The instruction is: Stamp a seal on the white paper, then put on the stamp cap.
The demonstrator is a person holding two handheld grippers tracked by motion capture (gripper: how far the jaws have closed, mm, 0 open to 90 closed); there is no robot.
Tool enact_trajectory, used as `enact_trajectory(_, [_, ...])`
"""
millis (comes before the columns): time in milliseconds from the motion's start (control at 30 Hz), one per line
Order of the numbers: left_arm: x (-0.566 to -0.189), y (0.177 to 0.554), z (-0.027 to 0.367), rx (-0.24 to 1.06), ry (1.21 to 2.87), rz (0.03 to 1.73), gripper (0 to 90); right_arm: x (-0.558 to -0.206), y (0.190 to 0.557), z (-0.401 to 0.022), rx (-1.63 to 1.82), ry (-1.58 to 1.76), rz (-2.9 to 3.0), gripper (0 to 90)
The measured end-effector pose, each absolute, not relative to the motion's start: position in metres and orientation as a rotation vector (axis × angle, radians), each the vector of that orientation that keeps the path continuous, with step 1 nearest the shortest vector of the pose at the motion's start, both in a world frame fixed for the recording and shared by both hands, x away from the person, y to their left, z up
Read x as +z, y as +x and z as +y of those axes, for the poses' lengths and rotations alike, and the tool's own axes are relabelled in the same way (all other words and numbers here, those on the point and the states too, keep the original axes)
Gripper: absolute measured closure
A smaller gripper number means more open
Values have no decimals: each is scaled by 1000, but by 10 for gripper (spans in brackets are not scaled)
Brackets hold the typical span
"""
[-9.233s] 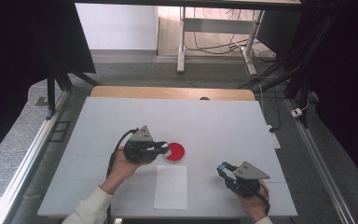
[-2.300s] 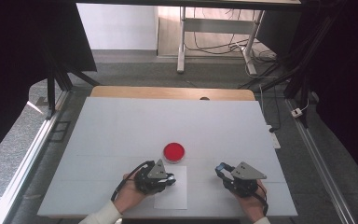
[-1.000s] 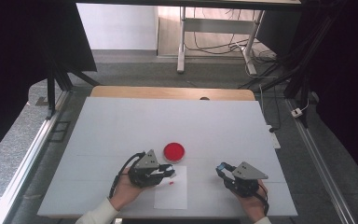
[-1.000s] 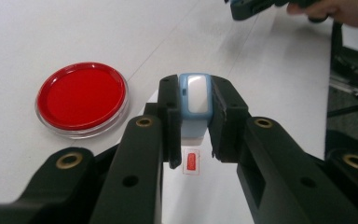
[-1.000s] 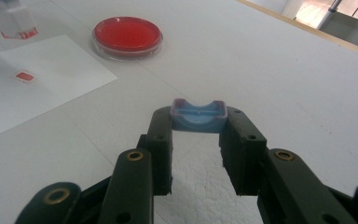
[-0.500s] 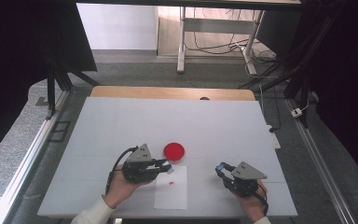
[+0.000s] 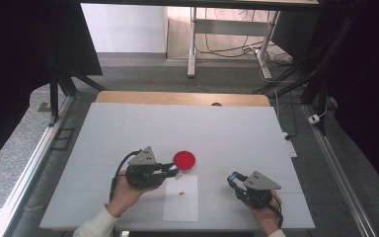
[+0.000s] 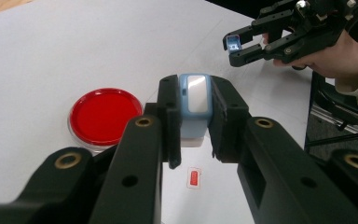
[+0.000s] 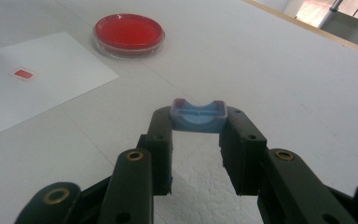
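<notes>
Left claw (image 7: 173, 171) is clamped on a light-blue stamp body (image 8: 194, 109), held just above the white paper sheet (image 7: 181, 198), near its 12 o'clock edge. A small red stamped mark (image 7: 180, 193) sits on the sheet. The red dish (image 7: 184, 160) stands on the desk (image 7: 227, 133) just beyond the paper, at 1 o'clock from the left claw. Right claw (image 7: 233, 178), at 3 o'clock from the sheet and well apart from it, is clamped on a blue cap (image 9: 198, 115), open side up. The desk surface is pale grey; beyond it are a grey floor (image 7: 143, 74), cables and dark framing.
</notes>
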State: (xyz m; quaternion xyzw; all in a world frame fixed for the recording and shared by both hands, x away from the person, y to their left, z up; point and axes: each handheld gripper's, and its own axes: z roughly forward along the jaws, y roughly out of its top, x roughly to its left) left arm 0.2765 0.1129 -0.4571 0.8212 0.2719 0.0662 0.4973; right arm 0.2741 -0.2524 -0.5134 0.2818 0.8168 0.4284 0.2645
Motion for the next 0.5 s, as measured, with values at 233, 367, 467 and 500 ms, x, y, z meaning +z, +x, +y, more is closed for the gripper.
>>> enact_trajectory(233, [-452, 278, 116, 164, 1976, 662, 757, -513, 274, -252, 1159, 758, 2208, 647])
enact_trajectory(367, [-452, 278, 117, 167, 1979, 663, 757, -513, 274, -252, 1162, 758, 2207, 647])
enact_trajectory(467, [-451, 278, 116, 168, 1977, 663, 757, -513, 273, -251, 1171, 759, 2204, 647])
enact_trajectory(500, [-451, 278, 116, 169, 1978, 662, 757, -513, 273, -251, 1170, 759, 2203, 647])
